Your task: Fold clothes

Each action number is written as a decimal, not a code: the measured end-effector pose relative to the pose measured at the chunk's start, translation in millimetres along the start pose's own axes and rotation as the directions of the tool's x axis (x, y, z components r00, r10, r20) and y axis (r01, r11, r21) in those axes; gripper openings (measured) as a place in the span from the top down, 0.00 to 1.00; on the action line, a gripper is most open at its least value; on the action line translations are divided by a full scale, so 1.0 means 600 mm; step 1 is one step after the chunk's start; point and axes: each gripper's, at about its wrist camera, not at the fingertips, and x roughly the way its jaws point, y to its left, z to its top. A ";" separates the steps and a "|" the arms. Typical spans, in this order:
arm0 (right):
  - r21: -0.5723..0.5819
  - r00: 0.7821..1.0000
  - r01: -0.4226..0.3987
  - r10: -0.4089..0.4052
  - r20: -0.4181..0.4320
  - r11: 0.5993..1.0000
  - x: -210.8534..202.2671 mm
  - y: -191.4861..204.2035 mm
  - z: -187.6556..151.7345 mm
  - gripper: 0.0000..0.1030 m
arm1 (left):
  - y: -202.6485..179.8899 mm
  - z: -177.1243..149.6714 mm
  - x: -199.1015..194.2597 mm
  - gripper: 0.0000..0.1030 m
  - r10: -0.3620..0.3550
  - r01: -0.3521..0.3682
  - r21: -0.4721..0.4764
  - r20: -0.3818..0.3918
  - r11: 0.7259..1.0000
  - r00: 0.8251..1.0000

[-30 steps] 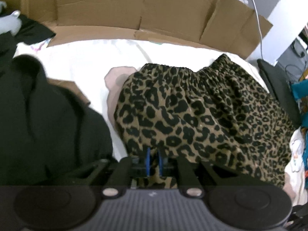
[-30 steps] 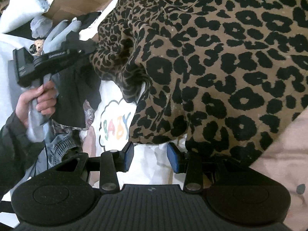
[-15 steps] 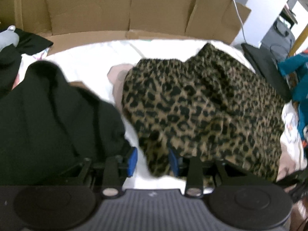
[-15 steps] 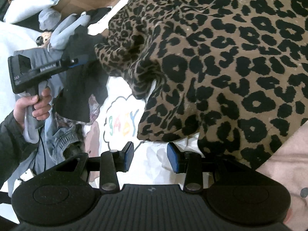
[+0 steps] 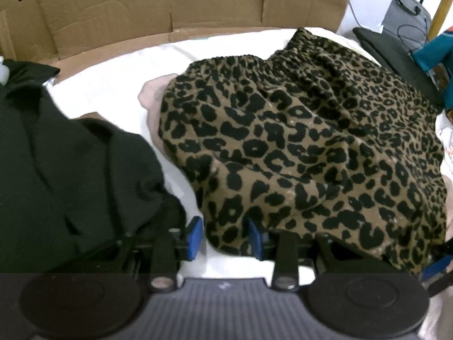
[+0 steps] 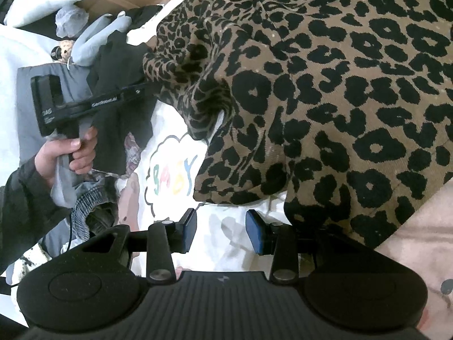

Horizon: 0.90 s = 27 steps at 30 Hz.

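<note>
Leopard skirt [image 5: 297, 147] lies spread on the white bed [image 5: 113, 85], hem edge just ahead of the left tool [image 5: 223, 238], nearer than the right tool [image 6: 220, 231]; both tools gape, holding nothing.

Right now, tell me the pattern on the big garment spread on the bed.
Black leopard spots on brown fabric, clearest in the left wrist view.

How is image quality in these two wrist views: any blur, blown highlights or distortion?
Left wrist: white sheet blown out, soft blur throughout, cardboard wall bowed by the fisheye. Right wrist: sharper, leopard-print garment crisp, white bedding at upper left overexposed.
</note>
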 end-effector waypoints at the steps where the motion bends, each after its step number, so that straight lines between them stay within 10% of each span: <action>1: 0.001 1.000 0.001 -0.001 -0.002 1.000 0.001 -0.001 0.000 0.57 | -0.002 0.001 0.006 0.52 0.004 -0.004 0.007 0.000 1.000 1.000; 19: 0.105 1.000 -0.022 0.021 0.017 0.994 0.012 -0.012 0.010 0.57 | 0.016 -0.004 0.013 0.53 -0.084 0.085 -0.059 0.013 0.995 0.996; 22: 0.202 0.998 -0.053 0.045 0.043 0.978 0.017 -0.026 0.012 0.57 | 0.016 -0.009 0.017 0.67 -0.109 0.110 -0.092 0.013 0.990 0.994; 24: 0.265 0.996 -0.074 0.060 0.061 0.961 0.021 -0.035 0.014 0.58 | 0.019 -0.010 0.013 0.94 -0.132 0.133 -0.119 0.022 0.984 0.991; 27: 0.336 0.993 -0.102 0.078 0.084 0.936 0.025 -0.047 0.013 0.67 | 0.013 -0.009 -0.008 0.94 -0.114 0.118 -0.117 0.042 0.986 0.993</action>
